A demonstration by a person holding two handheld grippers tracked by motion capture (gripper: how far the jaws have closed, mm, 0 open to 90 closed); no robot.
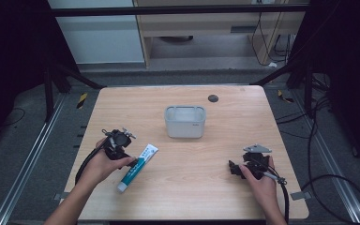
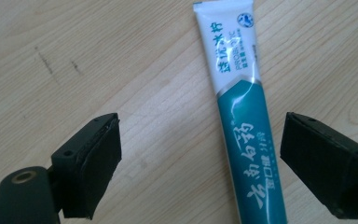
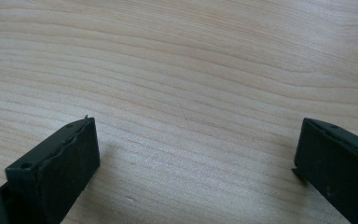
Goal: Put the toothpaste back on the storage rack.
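A white and teal toothpaste tube (image 1: 138,167) lies flat on the wooden table, slanting from front left to back right. My left gripper (image 1: 130,162) hovers at its left side, held in a person's hand. In the left gripper view the tube (image 2: 244,121) lies between the wide-open jaws, nearer the right one, and my left gripper (image 2: 200,154) touches nothing. My right gripper (image 1: 232,168) rests low over bare wood at the front right, pointing left. Its jaws stand wide apart in the right gripper view, and my right gripper (image 3: 196,154) holds nothing.
A grey rectangular bin (image 1: 184,121) stands open at the table's middle, behind both grippers. A small dark round cap (image 1: 213,98) sits in the tabletop near the far edge. Black cables trail from each gripper off the table's front.
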